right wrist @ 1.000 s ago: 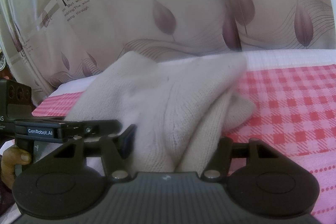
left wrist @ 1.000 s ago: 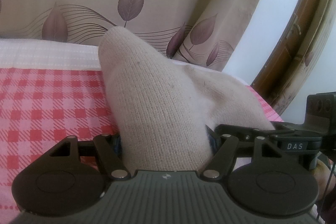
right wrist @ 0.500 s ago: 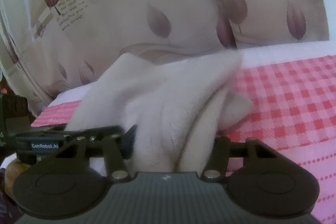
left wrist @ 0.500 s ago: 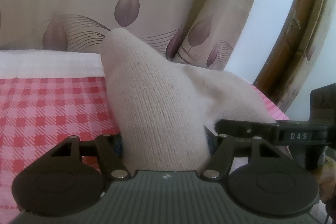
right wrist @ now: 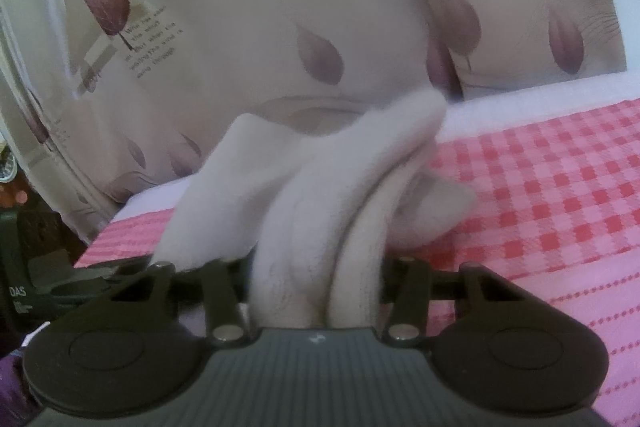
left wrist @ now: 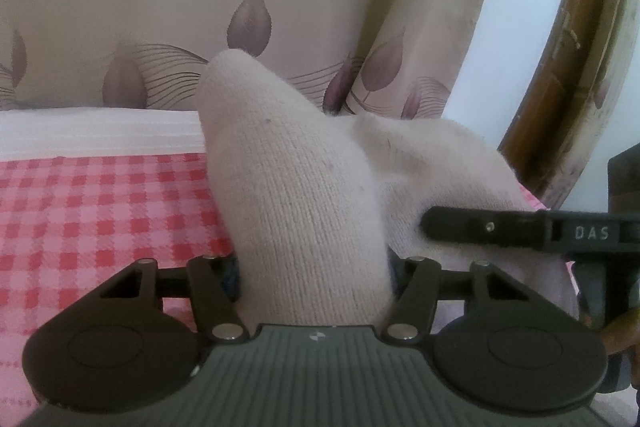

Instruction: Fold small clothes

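Observation:
A cream knitted garment (left wrist: 304,203) fills the middle of the left wrist view, standing up in a peak above the red-and-pink checked cloth (left wrist: 100,219). My left gripper (left wrist: 314,267) is shut on its near edge; the fingertips are hidden by the fabric. The same garment (right wrist: 320,211) shows bunched in folds in the right wrist view, and my right gripper (right wrist: 316,267) is shut on it. The right gripper's finger (left wrist: 480,227) lies against the garment at the right of the left wrist view. The left gripper's body (right wrist: 48,287) shows at the left of the right wrist view.
A leaf-patterned curtain (left wrist: 160,27) hangs behind the surface. A white strip (left wrist: 92,131) borders the checked cloth at the back. A brown wooden frame (left wrist: 568,67) stands at the right. The cloth's pink dotted edge (right wrist: 560,307) runs at the near right.
Both grippers have lifted and tipped, with the garment held. In the right wrist view the garment has bunched tighter and the left gripper has slid lower left.

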